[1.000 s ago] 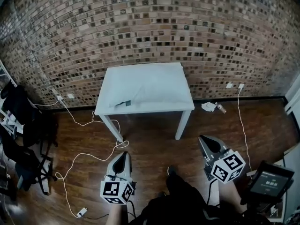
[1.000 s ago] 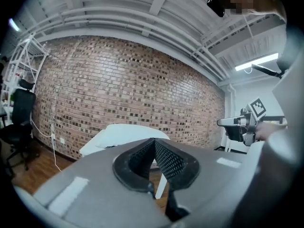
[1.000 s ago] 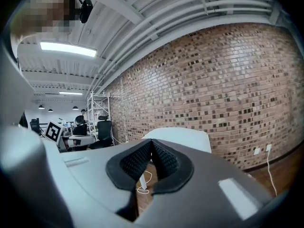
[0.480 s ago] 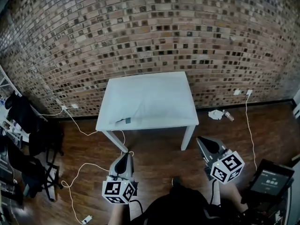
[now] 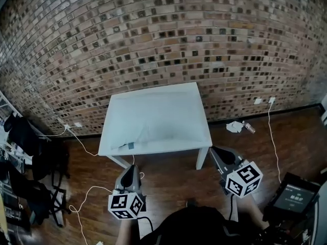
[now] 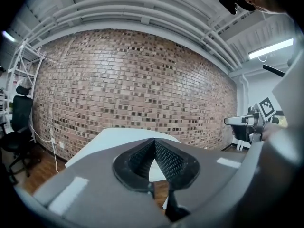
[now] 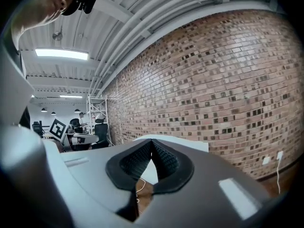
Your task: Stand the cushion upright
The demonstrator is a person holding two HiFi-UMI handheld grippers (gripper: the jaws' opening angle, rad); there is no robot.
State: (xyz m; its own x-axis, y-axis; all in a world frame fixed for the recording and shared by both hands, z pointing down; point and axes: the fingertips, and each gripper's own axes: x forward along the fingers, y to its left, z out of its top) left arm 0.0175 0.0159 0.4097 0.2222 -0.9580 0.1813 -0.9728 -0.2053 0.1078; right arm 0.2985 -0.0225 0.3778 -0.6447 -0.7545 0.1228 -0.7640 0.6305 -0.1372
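Observation:
A white cushion (image 5: 166,117) lies flat on the white table (image 5: 153,150) against the brick wall, with a small dark tag (image 5: 131,145) at its front left corner. My left gripper (image 5: 130,168) is shut and empty, just short of the table's front left leg. On the other side, the right gripper (image 5: 215,150) is also shut with nothing in it, beside the front right leg. In the left gripper view the shut jaws of the left gripper (image 6: 153,142) point at the table (image 6: 111,137). The right gripper (image 7: 152,142) points at the table (image 7: 183,143) from the other side.
White cables (image 5: 89,193) trail over the wooden floor at the left. Black office chairs (image 5: 25,152) stand at the far left. A crumpled white object (image 5: 235,127) lies on the floor by the wall. A dark device (image 5: 295,194) sits at the bottom right.
Both grippers have moved forward towards the table, which now lies closer in the head view. Both stay shut and empty. The cushion has not moved.

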